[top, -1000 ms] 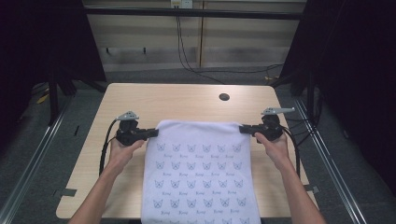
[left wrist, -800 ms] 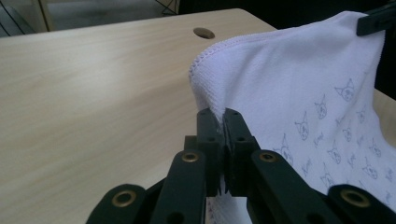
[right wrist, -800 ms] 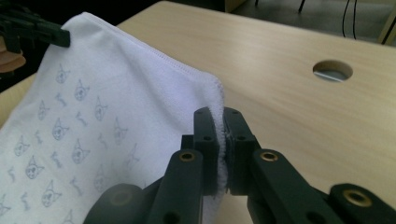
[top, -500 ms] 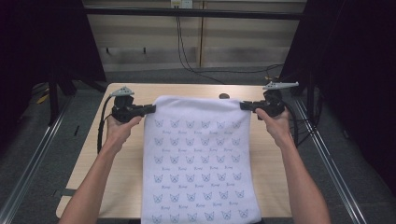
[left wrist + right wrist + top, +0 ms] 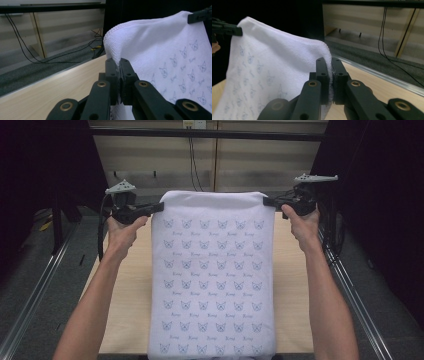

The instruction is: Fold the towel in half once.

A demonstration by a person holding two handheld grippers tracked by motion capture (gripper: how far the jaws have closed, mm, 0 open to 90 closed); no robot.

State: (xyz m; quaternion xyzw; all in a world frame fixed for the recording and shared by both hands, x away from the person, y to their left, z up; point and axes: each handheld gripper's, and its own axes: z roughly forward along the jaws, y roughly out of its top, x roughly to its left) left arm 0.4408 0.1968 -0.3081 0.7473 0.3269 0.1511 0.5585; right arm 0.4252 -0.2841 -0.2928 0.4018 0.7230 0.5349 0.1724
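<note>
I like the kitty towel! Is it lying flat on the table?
No, both grippers, left gripper and right gripper, hold the towel up by its top corners, hanging.

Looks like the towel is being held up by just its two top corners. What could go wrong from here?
Possibly two things. Each gripper, left and right, pinches only a thin bit of the towel at a top corner, so a tug might pull a corner free and let that side drop. Also, the towel's lower edge hangs past the near edge of the table, so it could drag or catch there if moved.
</note>
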